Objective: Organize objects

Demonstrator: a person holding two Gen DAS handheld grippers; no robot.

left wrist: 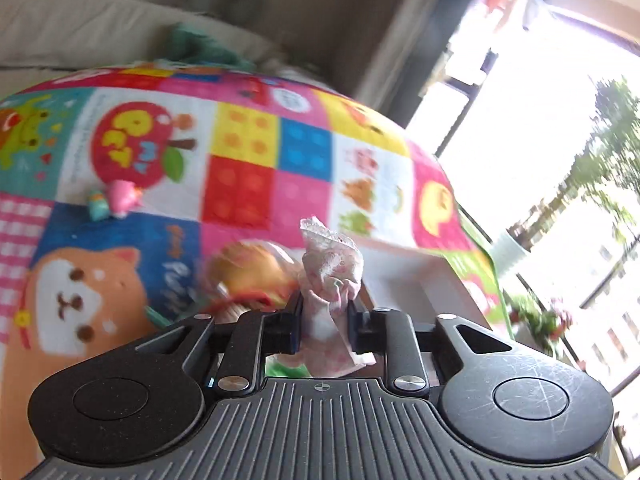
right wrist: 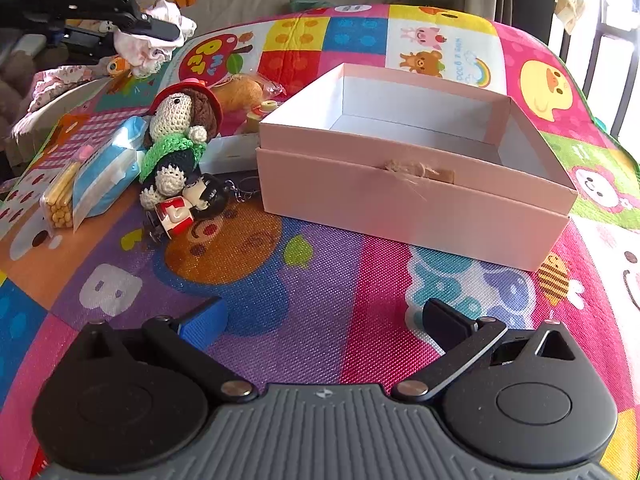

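My left gripper (left wrist: 324,304) is shut on a small pink-and-white lace-trimmed cloth (left wrist: 332,256), which sticks up between its jaws. In the right wrist view that gripper (right wrist: 152,36) hangs at the far left above the mat with the cloth (right wrist: 148,50) bunched in it. An open pink box (right wrist: 400,196), white inside and with nothing in it, stands on the colourful play mat (right wrist: 304,288). My right gripper (right wrist: 324,320) hovers open over the mat in front of the box, with nothing between its fingers.
Left of the box lie a crocheted doll (right wrist: 180,128), a dark-haired keychain figure (right wrist: 208,196), a blue-white packet (right wrist: 108,168), a pack of yellow sticks (right wrist: 62,196) and a wrapped bun (right wrist: 240,90). Two small toys (left wrist: 116,198) sit farther off. A bright window is on the right.
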